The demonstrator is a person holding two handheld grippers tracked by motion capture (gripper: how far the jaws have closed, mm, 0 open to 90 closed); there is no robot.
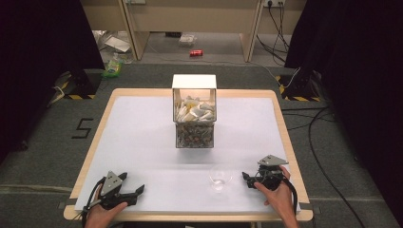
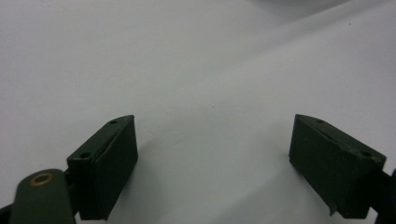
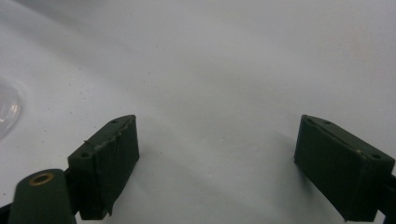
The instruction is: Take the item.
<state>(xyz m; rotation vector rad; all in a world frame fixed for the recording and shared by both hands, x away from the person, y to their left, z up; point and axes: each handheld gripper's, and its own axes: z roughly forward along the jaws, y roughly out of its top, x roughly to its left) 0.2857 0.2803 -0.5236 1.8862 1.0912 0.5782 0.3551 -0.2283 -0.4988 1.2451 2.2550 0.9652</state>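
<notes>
With both grippers parked at the near edge of the white table [image 1: 142, 137], I read this as the start: nothing picked up yet. Left gripper [image 1: 134, 192] sits released, jaws spread wide over bare tabletop in its own view, nothing between them. Right gripper [image 1: 248, 179] is equally released and empty, jaws pointing toward the clear plastic cup [image 1: 220, 176], which stands upright just beside it, apart from the pads; its rim edges into the right gripper view [image 3: 7, 109]. Clear dispenser box [image 1: 194, 118] at table centre holds white packets over a darker layer of small items, well apart from both grippers. My call: cup grab comes first, everything else remains.
</notes>
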